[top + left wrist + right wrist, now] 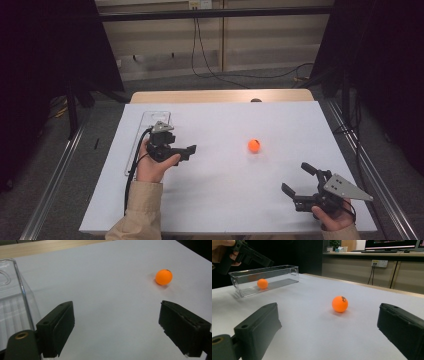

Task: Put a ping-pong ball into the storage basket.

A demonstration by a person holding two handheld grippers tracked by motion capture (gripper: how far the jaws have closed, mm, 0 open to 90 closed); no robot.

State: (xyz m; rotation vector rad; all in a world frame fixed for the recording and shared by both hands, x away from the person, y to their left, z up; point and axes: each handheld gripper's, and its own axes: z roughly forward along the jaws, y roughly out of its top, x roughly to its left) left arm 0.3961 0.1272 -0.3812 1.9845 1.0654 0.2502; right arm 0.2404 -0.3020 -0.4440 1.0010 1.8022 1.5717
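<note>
Nearest the camera in the high view, the right tongs (296,178) are held low over the counter (225,190), jaws spread wide and empty, pointed toward the orange ball (254,145). That loose ball serves as the landmark: it rests on the bare white counter, well apart from both tongs, and nothing touches it. In the right gripper view it lies ahead of and between the two black jaws, a small dark print facing the lens.

To the left of the loose ball, and at about the same depth, the left tongs (186,152) are seen in the person's left hand (152,165), jaws spread with nothing between them; in the left gripper view the ball (163,277) sits beyond the right-hand jaw, off to the upper right.

Farther left of the loose ball, a clear plastic bin (150,131) is set along the counter's left side. In the right gripper view a second orange ball (262,283) is seen lying inside that bin (272,277), with the left tongs above its near end.

One ball is therefore judged to be stowed already. The loose ball is judged to be what remains: it is yet to be pinched, carried left to the bin and released there.
</note>
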